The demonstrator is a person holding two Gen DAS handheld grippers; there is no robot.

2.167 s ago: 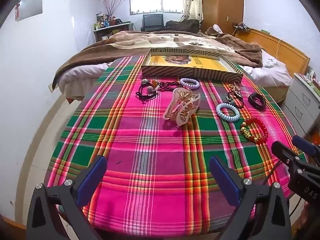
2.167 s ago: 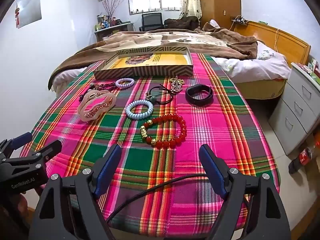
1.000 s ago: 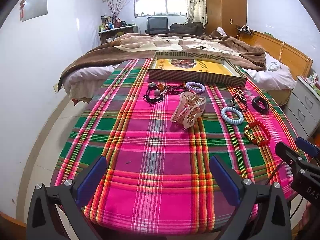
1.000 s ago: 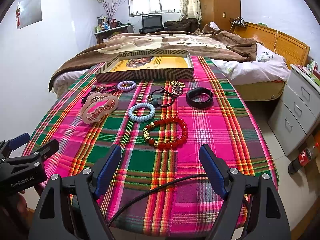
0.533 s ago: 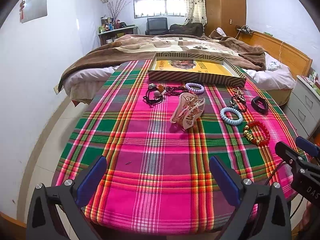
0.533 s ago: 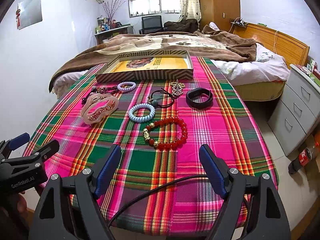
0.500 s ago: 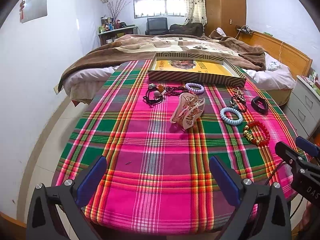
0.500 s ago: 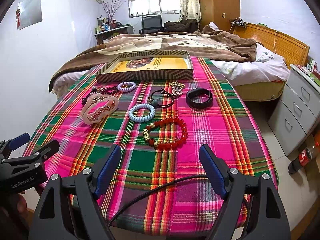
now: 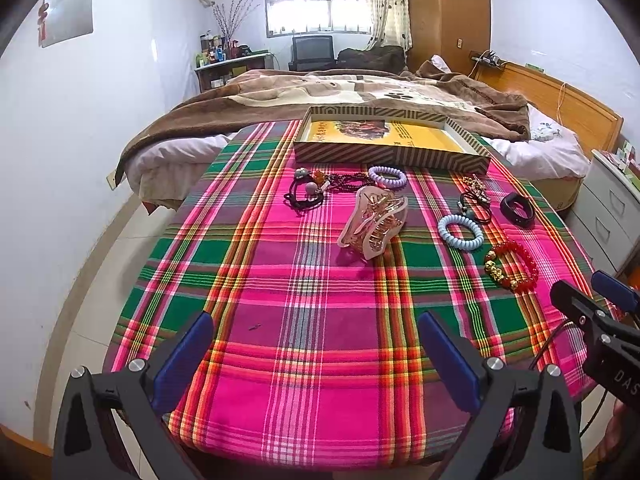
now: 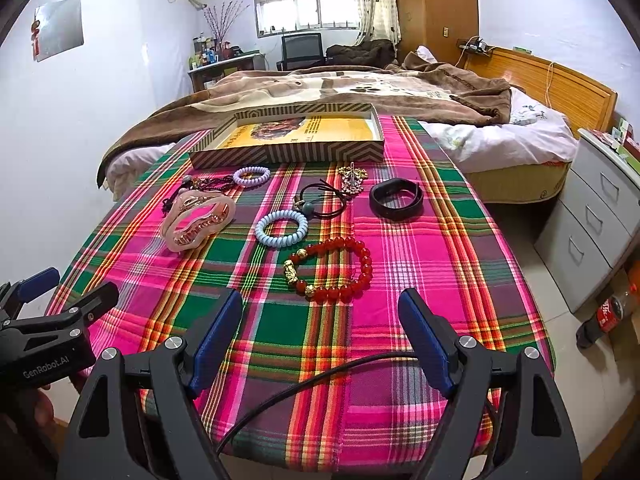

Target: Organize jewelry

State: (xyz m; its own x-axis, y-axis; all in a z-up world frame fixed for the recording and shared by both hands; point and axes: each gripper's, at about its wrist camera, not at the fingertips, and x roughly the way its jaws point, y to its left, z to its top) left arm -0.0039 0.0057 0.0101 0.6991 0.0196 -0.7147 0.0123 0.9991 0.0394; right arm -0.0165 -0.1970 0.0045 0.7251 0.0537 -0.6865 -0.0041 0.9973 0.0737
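Two grippers are hovering over the near edge of a table draped in a pink, green and red plaid cloth (image 10: 420, 248), and both are spread wide with nothing between their blue-padded fingers. The left gripper (image 9: 316, 344) is sitting above bare cloth at the near left, and the right gripper (image 10: 320, 324) is hanging just short of a red bead bracelet (image 10: 332, 270) with gold charms. A black cable (image 10: 304, 384) is running across the cloth in front of the right gripper.

The jewelry is lying scattered across the far half of the table. A pale blue coil hair tie (image 10: 281, 229) is resting just beyond the red bracelet, near it but apart. To its left a translucent pink claw clip (image 10: 198, 218) is lying on its side. Behind the clip, a lilac coil hair tie (image 10: 251, 176) is sitting close to the tray, beside a string of dark beads (image 9: 348, 182) and a black hair elastic with a round charm (image 9: 305, 196). Another black elastic with a bead (image 10: 322, 200) is lying just beyond the blue coil, a small gold ornament (image 10: 352, 180) is sitting behind it, and a black band (image 10: 396, 199) is lying to the right.

At the far edge a shallow striped tray (image 10: 288, 154) with a yellow printed floor is standing holding no jewelry. Beyond it, a bed with a brown blanket (image 10: 340, 84) is filling the room.
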